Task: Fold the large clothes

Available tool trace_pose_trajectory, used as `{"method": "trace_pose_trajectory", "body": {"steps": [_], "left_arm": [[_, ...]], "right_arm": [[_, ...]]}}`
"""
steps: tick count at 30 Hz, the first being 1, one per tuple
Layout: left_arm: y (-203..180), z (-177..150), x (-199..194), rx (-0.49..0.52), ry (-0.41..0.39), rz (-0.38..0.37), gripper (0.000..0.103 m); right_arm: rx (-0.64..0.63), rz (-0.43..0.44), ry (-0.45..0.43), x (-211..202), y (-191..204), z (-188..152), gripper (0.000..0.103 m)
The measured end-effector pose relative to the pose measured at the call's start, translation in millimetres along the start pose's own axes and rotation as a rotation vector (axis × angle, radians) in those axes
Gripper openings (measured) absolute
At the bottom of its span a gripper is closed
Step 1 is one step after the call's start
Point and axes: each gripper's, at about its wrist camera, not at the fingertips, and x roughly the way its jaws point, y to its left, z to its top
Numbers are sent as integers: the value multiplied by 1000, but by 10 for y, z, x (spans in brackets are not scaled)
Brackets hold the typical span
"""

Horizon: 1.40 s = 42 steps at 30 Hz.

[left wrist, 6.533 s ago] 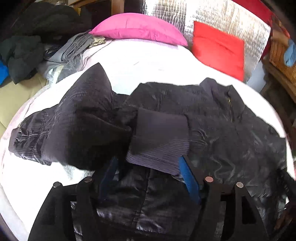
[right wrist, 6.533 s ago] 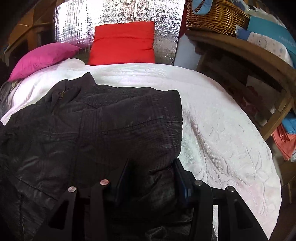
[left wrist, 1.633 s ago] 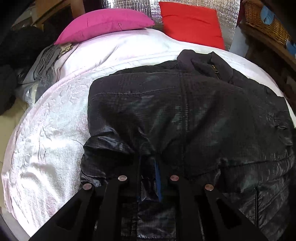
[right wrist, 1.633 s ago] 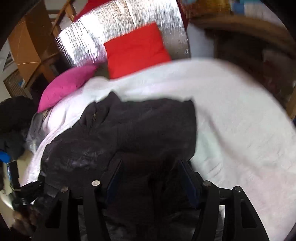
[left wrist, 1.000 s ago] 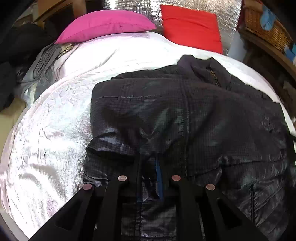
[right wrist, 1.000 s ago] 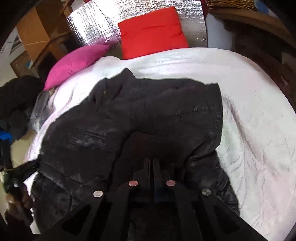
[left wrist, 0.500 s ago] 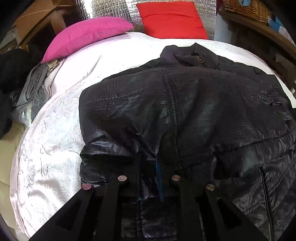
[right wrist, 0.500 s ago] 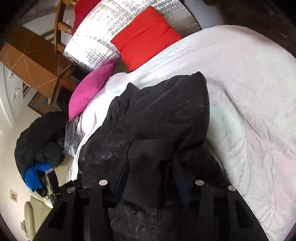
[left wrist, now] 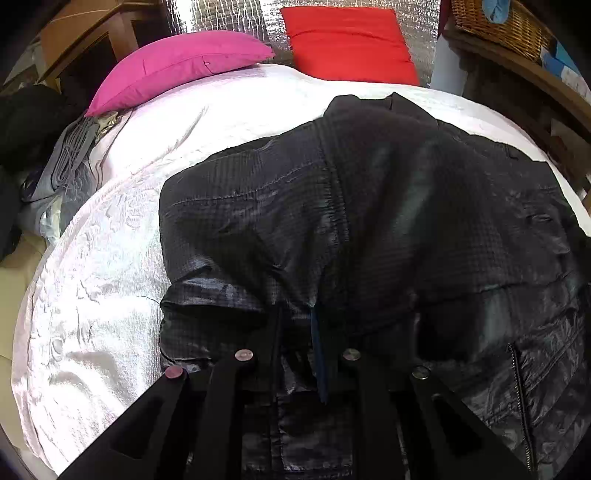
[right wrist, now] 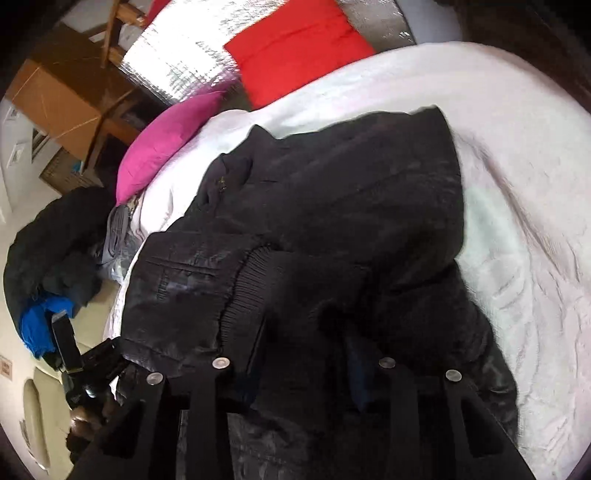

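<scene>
A large black quilted jacket (left wrist: 369,203) lies on the white bed cover (left wrist: 110,277), collar (right wrist: 229,173) toward the pillows, both sides folded in. My left gripper (left wrist: 295,314) is shut on a fold of fabric at the jacket's near left edge. In the right wrist view the jacket (right wrist: 351,192) fills the middle. Its ribbed hem (right wrist: 251,288) is turned up over the body, just ahead of my right gripper (right wrist: 306,328). The right jaws are closing with bunched jacket fabric between them. I cannot see the pads pressing on it.
A pink pillow (left wrist: 177,62) and a red pillow (left wrist: 351,40) lean at the head of the bed. Grey clothes (left wrist: 70,155) and a dark pile (right wrist: 55,240) lie off the left side. A wicker basket (left wrist: 498,26) stands on a wooden shelf at right.
The right gripper was shut a second ago, opened wide, and now stands narrower and lower over the jacket's ribbed hem. The left gripper has kept its hold on the fabric.
</scene>
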Motion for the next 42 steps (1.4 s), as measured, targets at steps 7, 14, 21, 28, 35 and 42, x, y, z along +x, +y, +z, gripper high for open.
{"method": "trace_pose_trajectory", "body": {"steps": [7, 14, 21, 28, 35, 42], "left_arm": [[-6, 63, -253, -19, -103, -17, 15], [-219, 8, -13, 85, -21, 23, 47], [-159, -32, -16, 82, -34, 3, 47], [-263, -51, -40, 101, -41, 42, 47], [-312, -21, 22, 107, -40, 68, 49], [-252, -22, 47, 97, -42, 45, 51]], "right_arm": [[-112, -155, -276, -369, 285, 56, 13], [-6, -267, -149, -79, -139, 249, 16], [-60, -359, -137, -107, 52, 229, 36], [-249, -467, -279, -334, 452, 75, 75], [-324, -494, -295, -298, 614, 20, 74], [-355, -505, -303, -176, 784, 0, 74]]}}
